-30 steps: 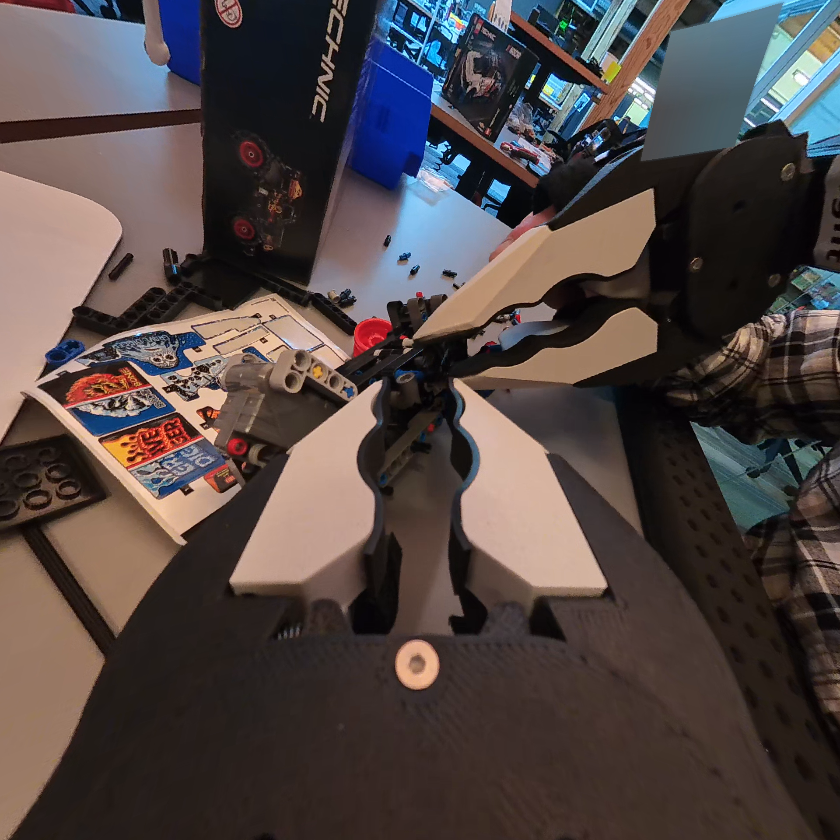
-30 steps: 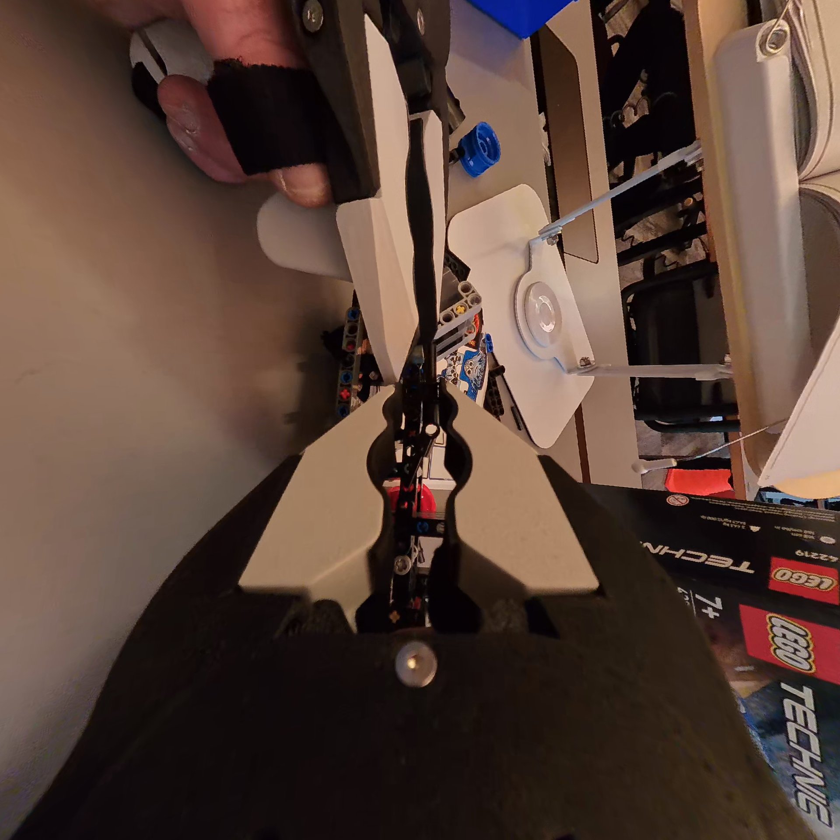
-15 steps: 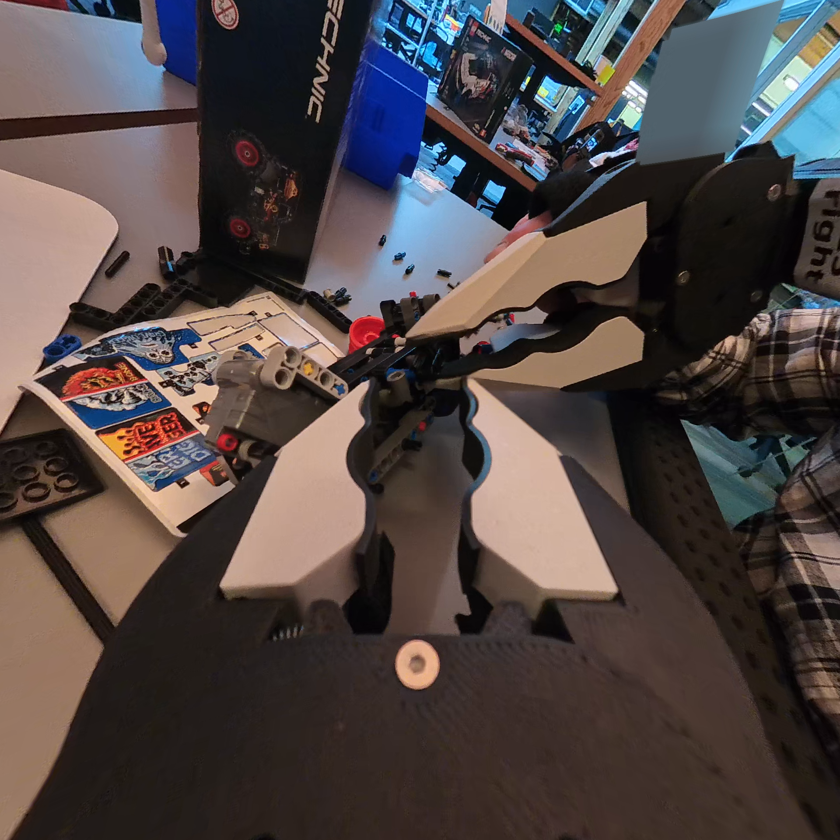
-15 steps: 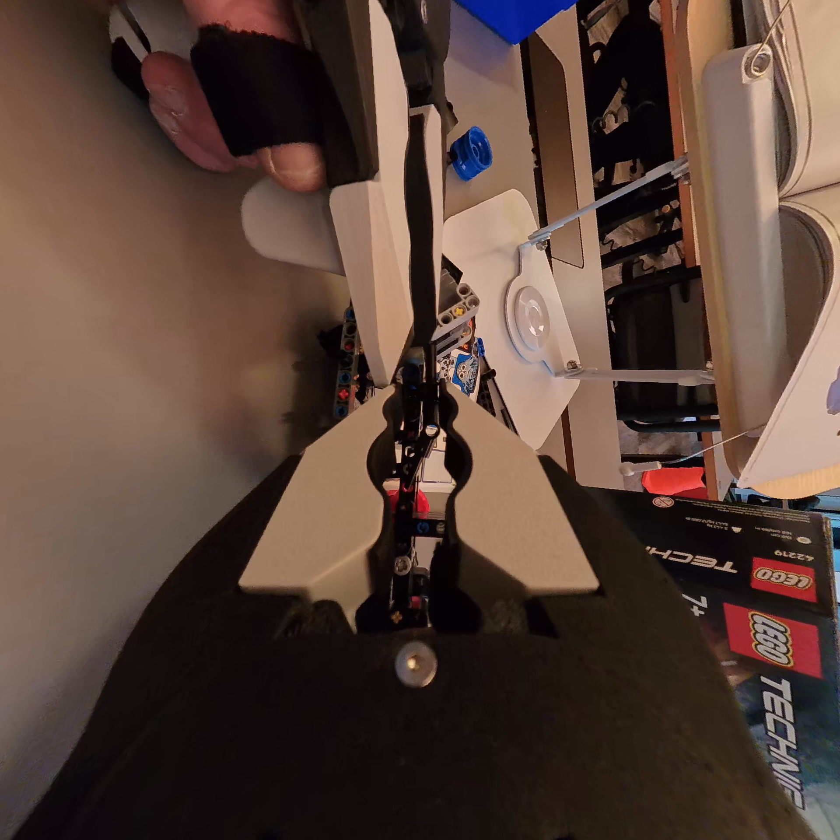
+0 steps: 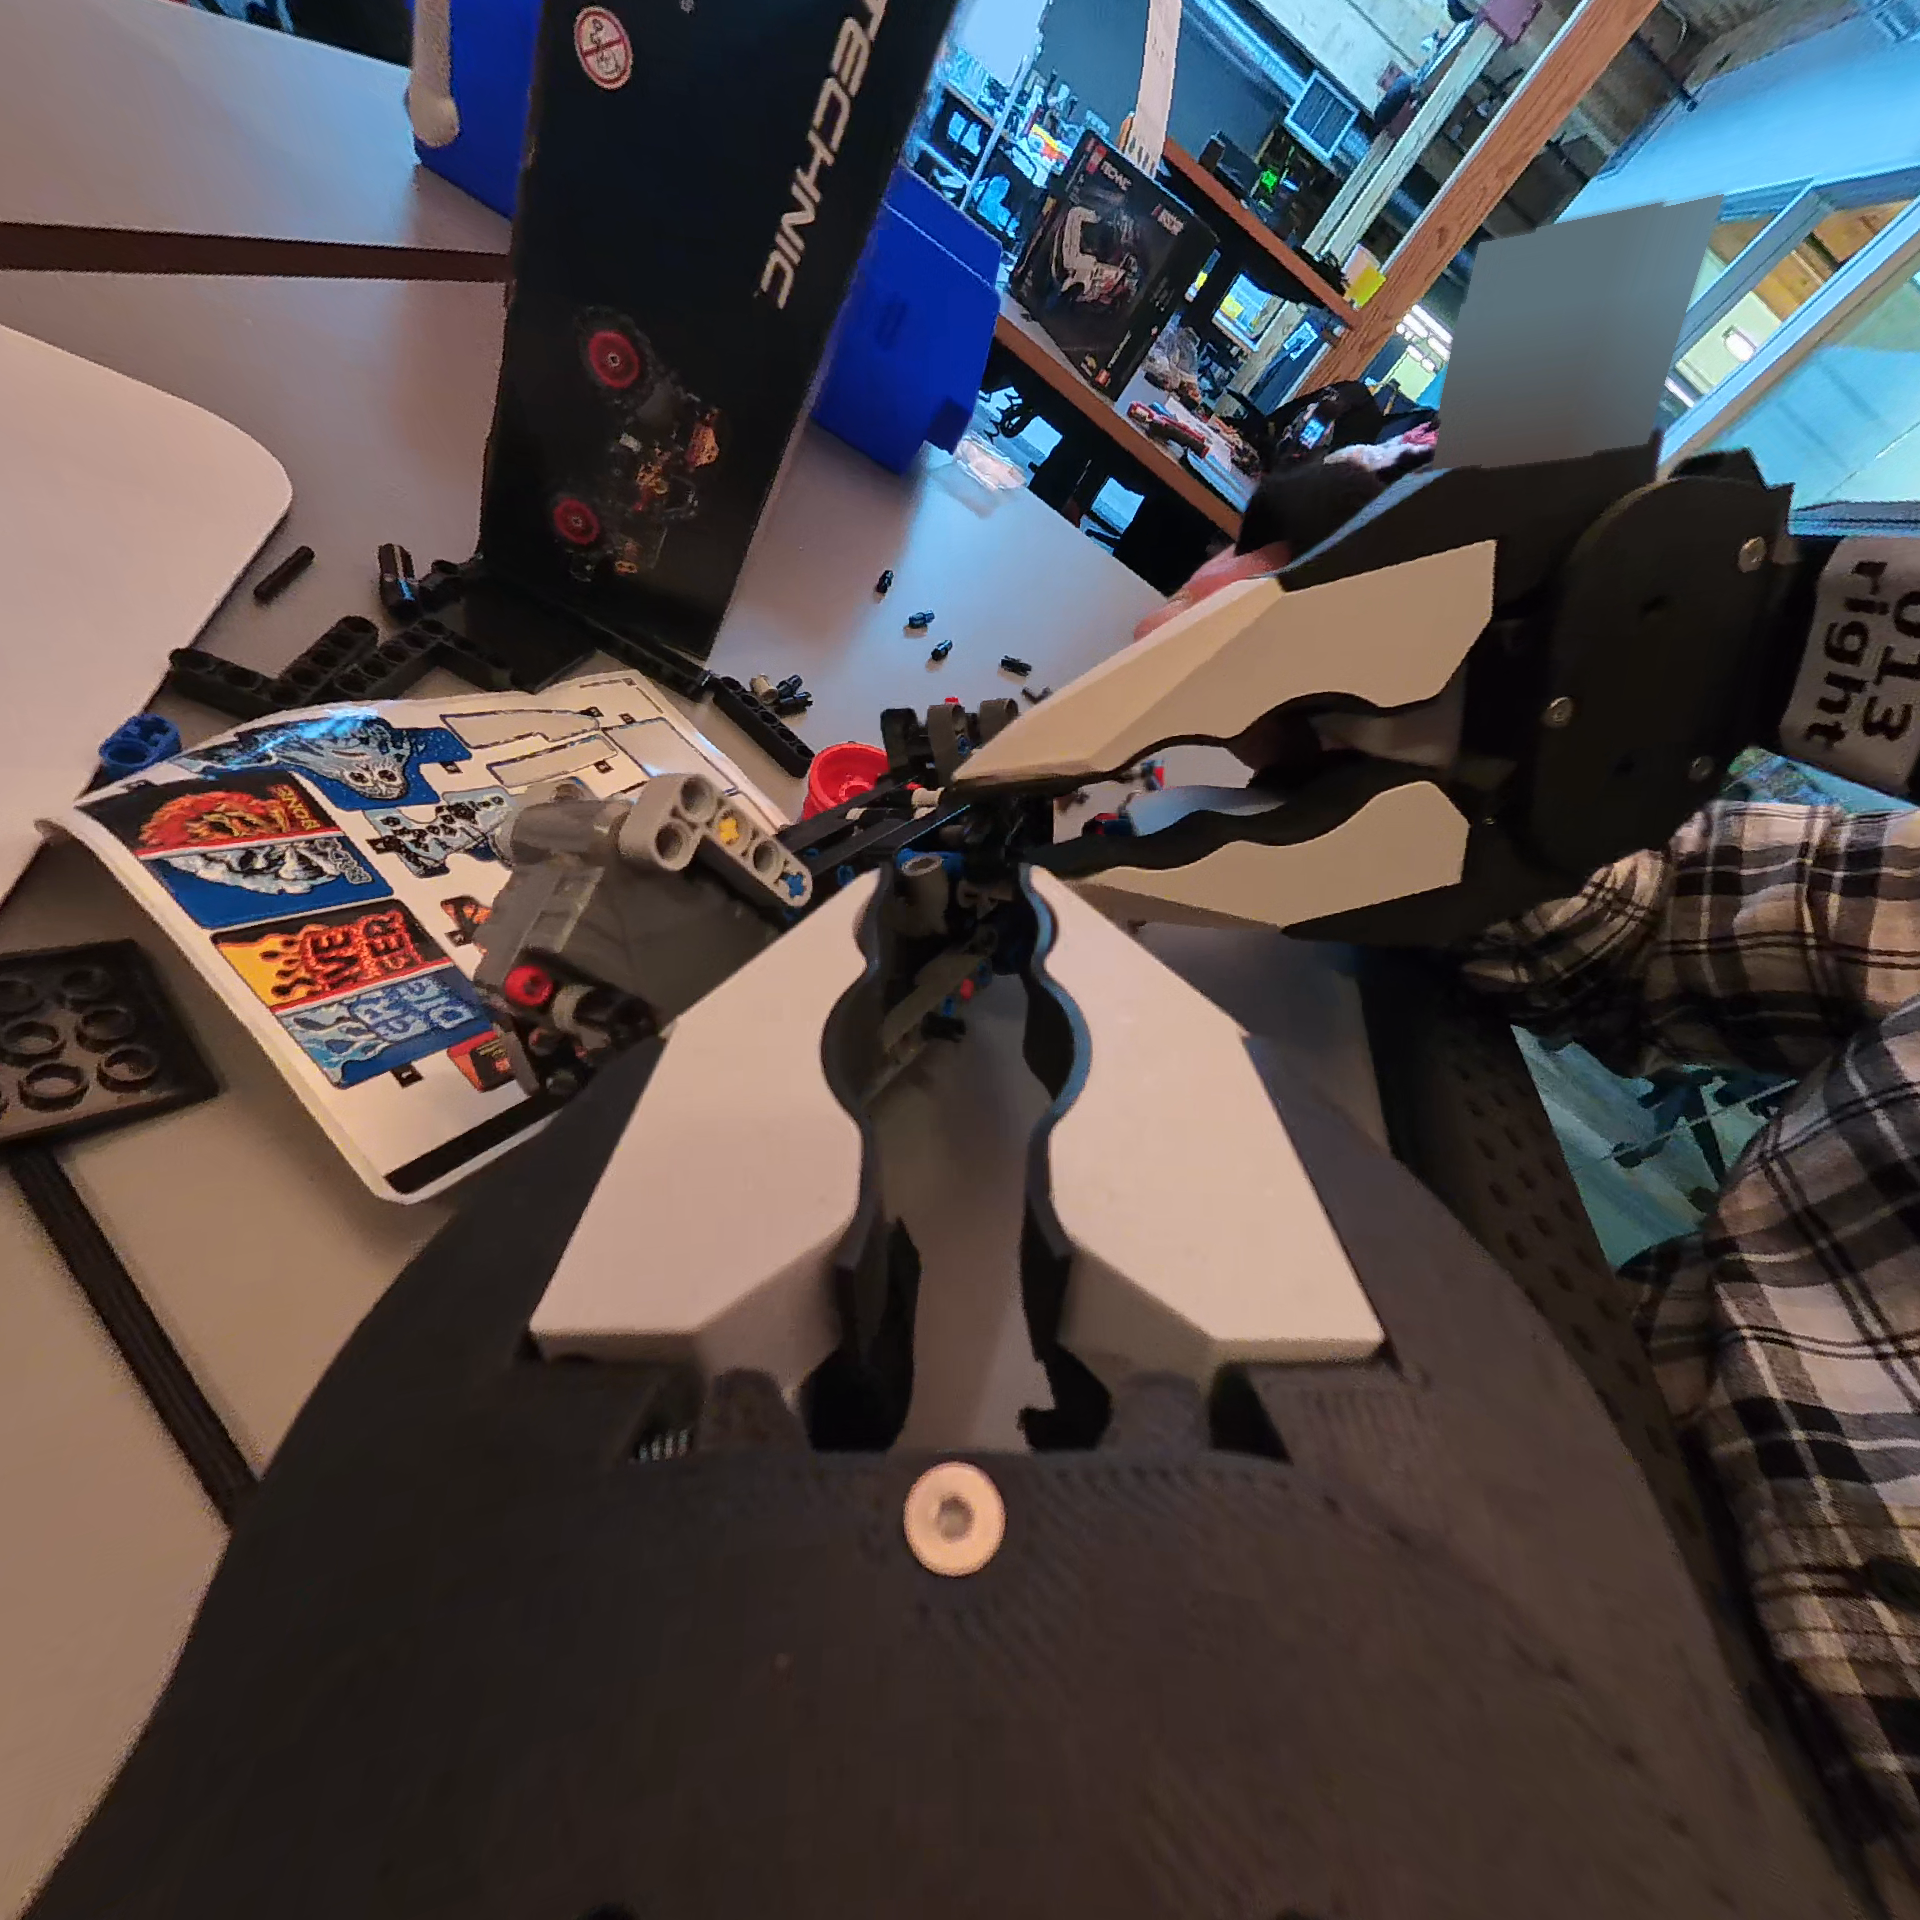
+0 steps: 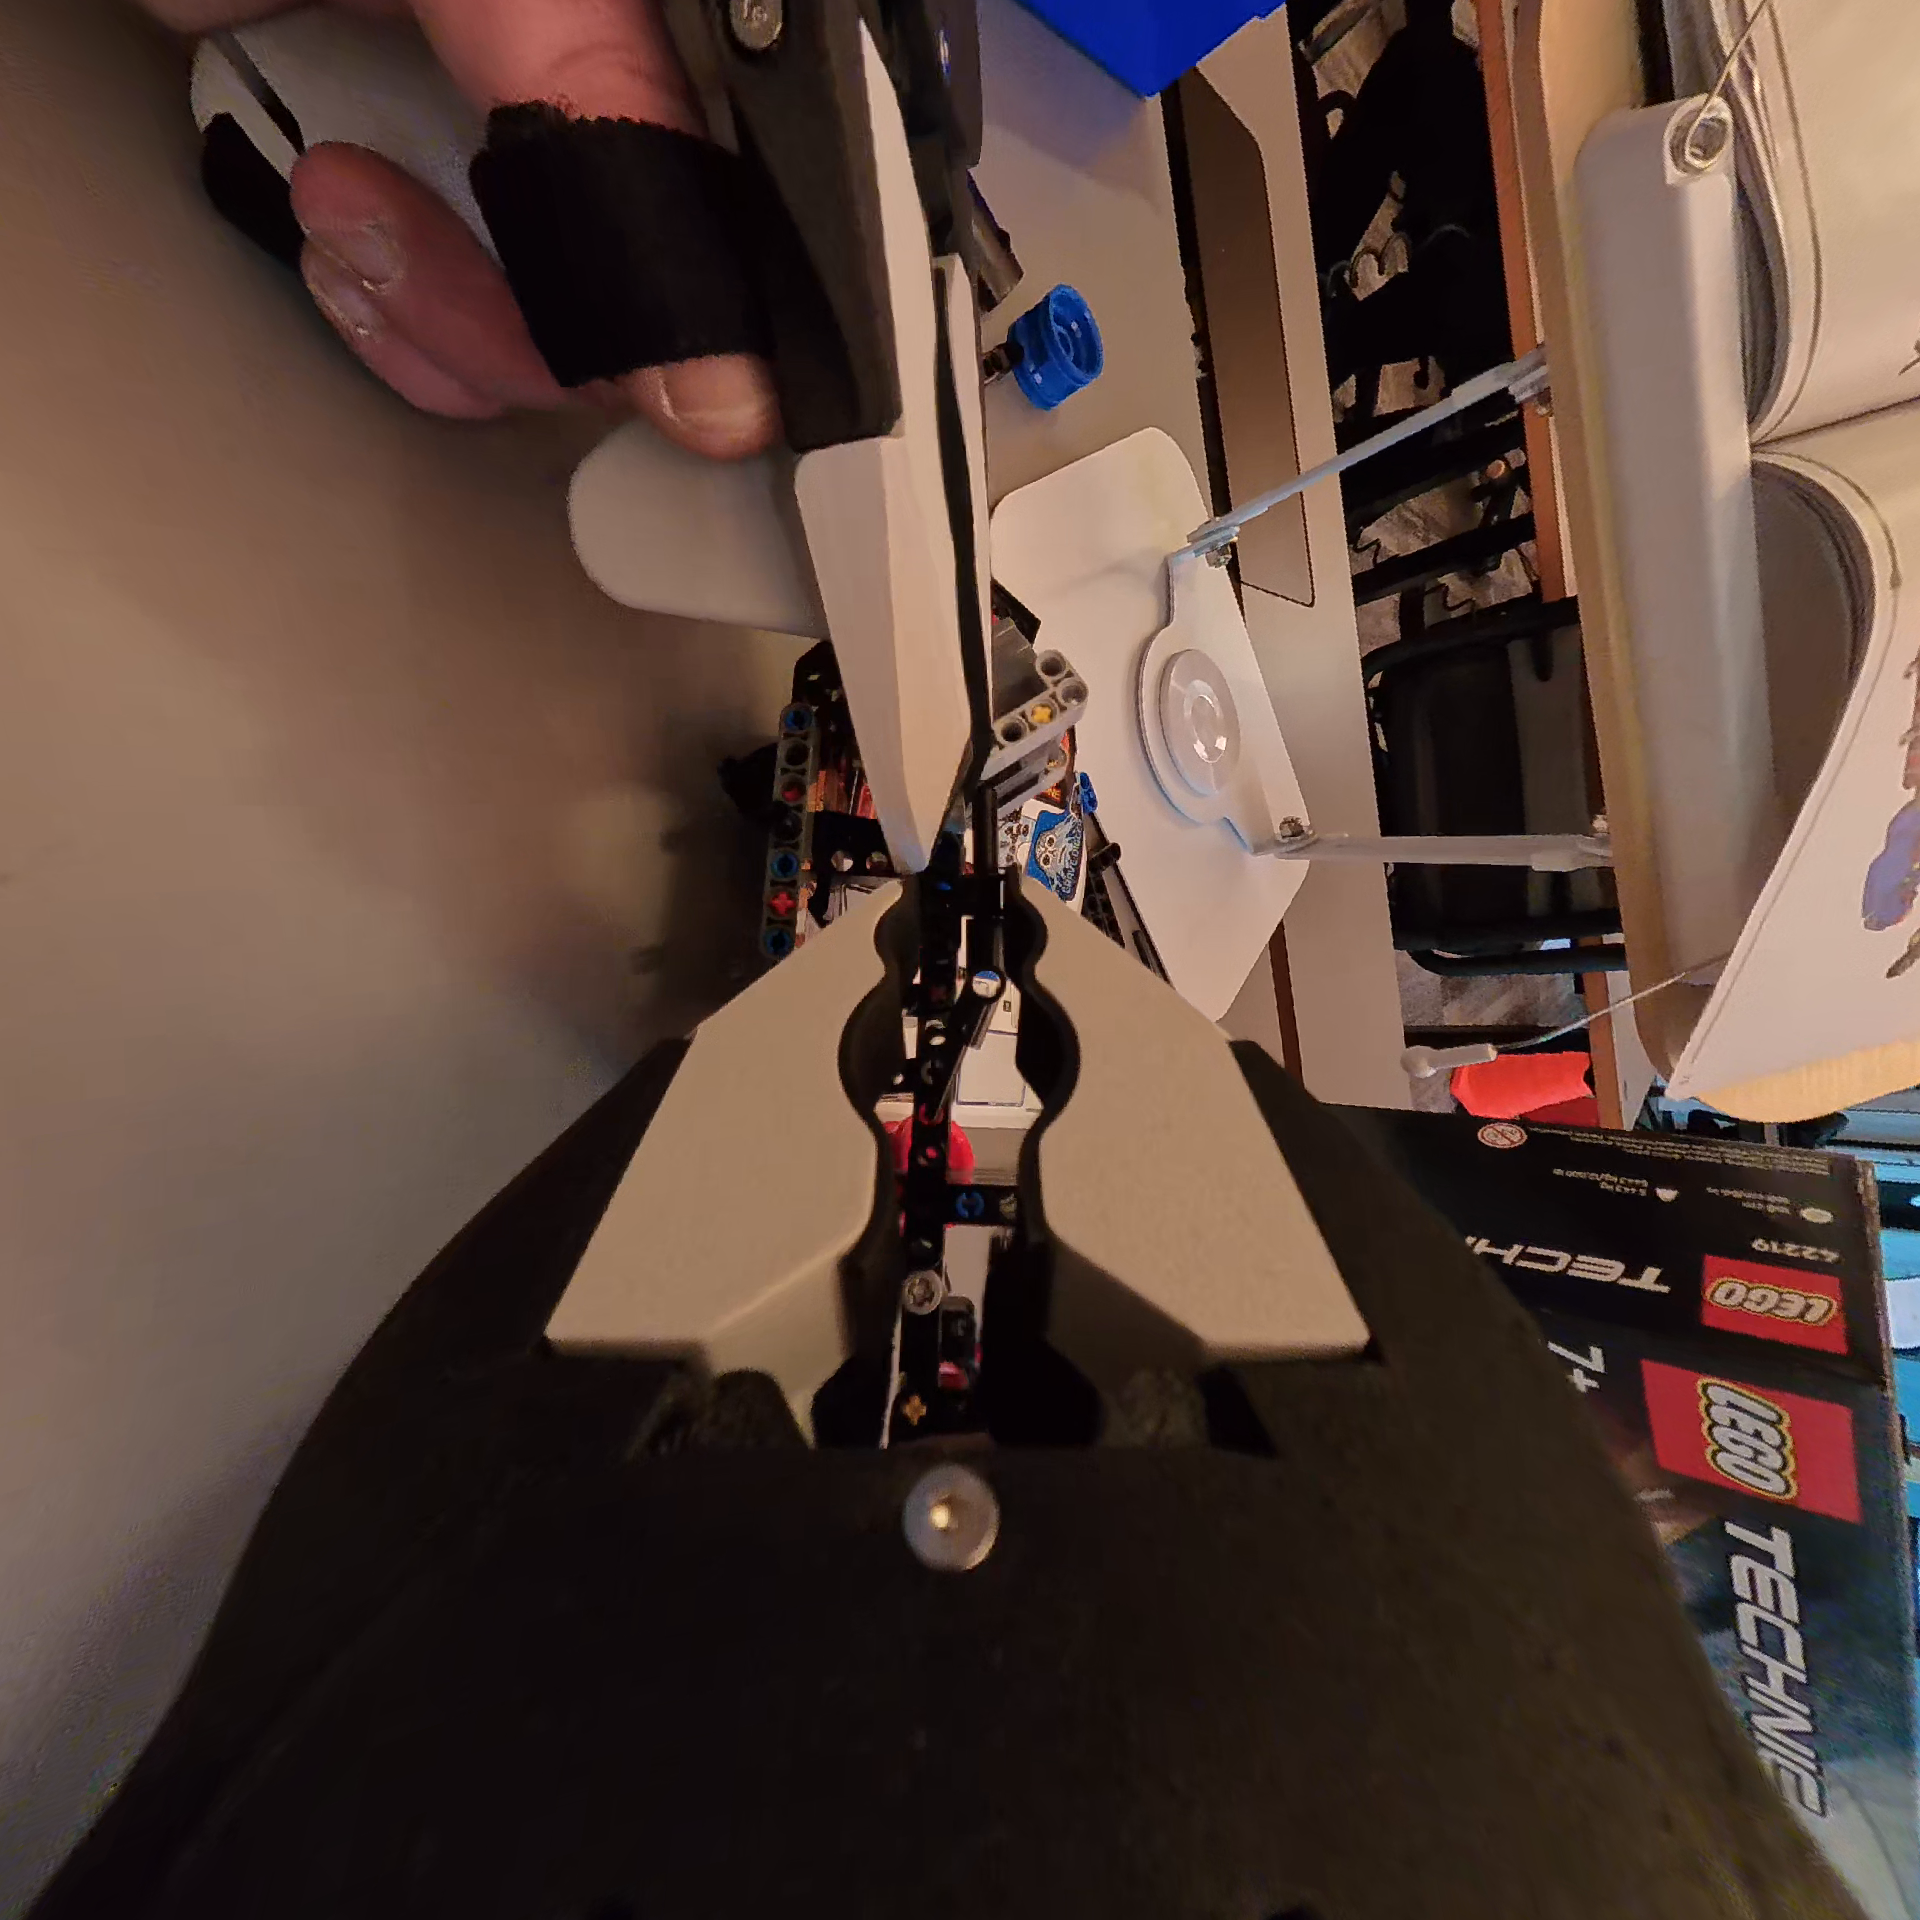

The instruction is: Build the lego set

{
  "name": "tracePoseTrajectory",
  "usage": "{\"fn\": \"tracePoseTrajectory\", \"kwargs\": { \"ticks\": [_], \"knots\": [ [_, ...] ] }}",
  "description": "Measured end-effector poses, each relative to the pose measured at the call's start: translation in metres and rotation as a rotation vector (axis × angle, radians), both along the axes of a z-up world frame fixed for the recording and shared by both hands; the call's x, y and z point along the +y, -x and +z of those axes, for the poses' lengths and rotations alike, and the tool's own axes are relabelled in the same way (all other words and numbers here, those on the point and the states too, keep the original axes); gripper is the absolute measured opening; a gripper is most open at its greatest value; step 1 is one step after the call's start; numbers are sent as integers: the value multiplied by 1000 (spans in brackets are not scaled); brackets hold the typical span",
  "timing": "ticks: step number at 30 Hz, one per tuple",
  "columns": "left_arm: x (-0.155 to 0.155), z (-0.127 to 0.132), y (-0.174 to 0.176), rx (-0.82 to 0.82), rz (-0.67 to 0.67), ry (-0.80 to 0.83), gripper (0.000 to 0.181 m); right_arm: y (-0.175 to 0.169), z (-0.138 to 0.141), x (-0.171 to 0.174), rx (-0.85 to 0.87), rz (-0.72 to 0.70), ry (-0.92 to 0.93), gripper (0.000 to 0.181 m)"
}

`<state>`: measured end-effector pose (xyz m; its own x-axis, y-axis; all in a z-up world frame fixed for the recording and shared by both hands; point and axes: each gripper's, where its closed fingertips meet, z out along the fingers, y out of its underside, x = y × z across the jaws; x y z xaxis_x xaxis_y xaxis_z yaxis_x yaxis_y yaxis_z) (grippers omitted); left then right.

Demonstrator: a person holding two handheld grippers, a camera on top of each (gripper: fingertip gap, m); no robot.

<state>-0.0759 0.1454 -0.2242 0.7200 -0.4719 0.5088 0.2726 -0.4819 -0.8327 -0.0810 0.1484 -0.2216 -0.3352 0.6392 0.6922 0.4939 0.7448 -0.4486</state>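
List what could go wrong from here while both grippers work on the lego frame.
1. The right gripper is shut on the thin black lego frame, and the left gripper meets it at the same spot; a twist between them could pop pins loose.
2. The grey gear block hangs off the frame over the sticker sheet; if it drops it may crease the sheet.
3. Small black pins lie loose near the table edge and could be knocked off.

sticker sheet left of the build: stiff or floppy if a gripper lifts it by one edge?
Probably floppy: the sticker sheet is thin and already bows up off the table. Likely light, so it would sag from an edge grip. Its glossy face may slip between smooth fingers.
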Motion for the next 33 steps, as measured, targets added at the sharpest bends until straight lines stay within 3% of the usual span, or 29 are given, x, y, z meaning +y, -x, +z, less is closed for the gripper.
{"fn": "tracePoseTrajectory", "kwargs": {
  "ticks": [13, 33],
  "knots": [
    [2, -2, 3, -18, 14, 20, 24, 1, 1, 1, 2, -48, -67, 13],
    [8, -6, 5, -76, 18, 76, 28, 1, -3, 7, -44, -119, 97, 13]
  ]
}}
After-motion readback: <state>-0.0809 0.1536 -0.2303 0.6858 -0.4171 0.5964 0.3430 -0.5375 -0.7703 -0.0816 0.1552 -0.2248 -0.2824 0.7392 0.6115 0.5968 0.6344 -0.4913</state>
